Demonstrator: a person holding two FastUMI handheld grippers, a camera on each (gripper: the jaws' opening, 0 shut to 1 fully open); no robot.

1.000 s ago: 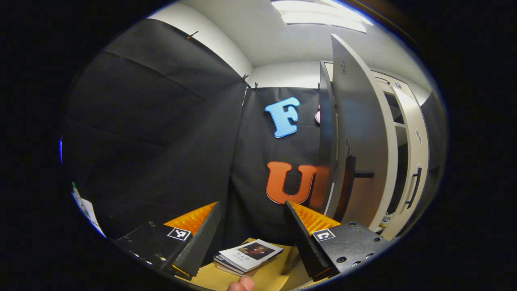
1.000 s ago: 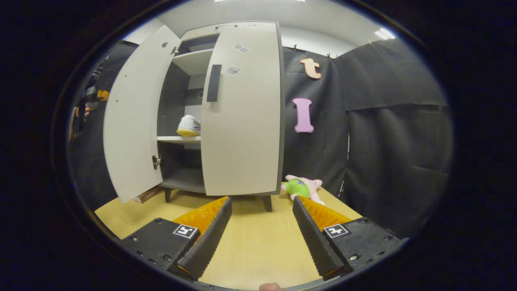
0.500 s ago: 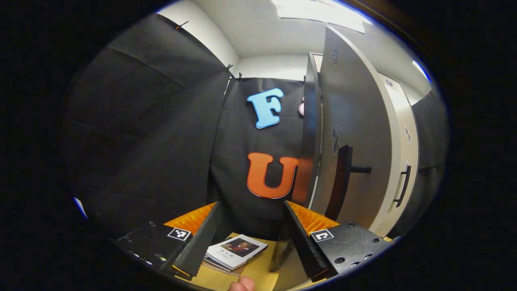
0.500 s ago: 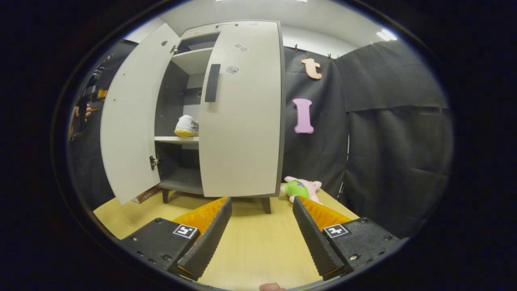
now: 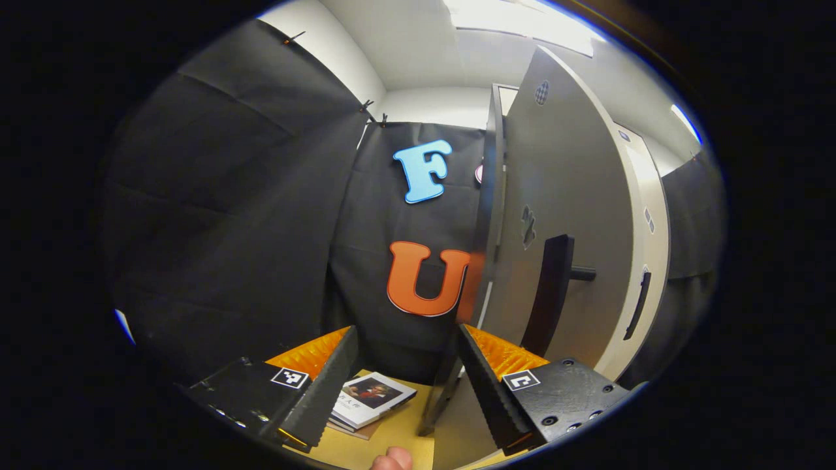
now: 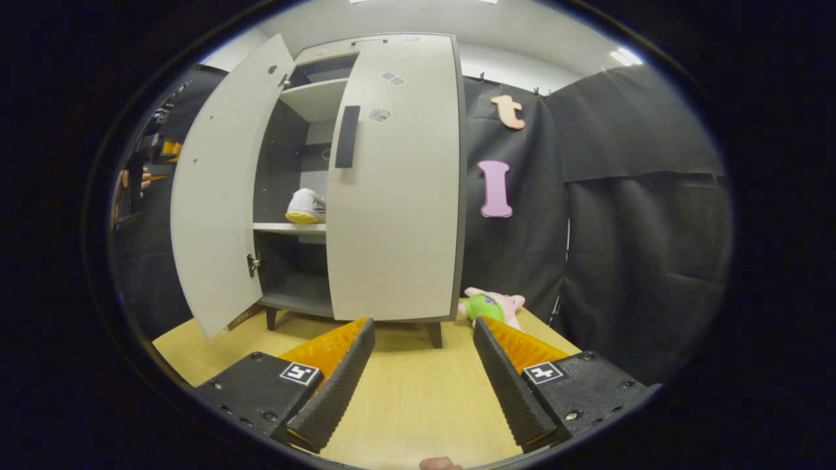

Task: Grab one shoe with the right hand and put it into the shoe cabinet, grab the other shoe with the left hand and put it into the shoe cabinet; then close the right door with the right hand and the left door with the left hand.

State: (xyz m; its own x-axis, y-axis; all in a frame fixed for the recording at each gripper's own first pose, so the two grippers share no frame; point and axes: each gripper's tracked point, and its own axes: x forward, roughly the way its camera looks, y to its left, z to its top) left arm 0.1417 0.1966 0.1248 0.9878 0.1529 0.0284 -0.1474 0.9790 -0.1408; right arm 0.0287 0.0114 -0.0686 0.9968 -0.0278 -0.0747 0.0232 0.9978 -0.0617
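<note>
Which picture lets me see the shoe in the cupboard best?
The right gripper view: the white shoe sits on the middle shelf, seen between the open left door and the shut right door. In the left gripper view, the left door's outer face covers the inside.

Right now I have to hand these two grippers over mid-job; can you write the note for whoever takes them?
Left gripper: open, empty, close beside the left door, not gripping its handle.
Right gripper: open, empty, back over the floor in front of the cabinet.
One shoe sits on the middle shelf; the second can't be seen behind the right door.
Done: right door looks shut.
Left: swing the left door closed; it stands ajar.
</note>
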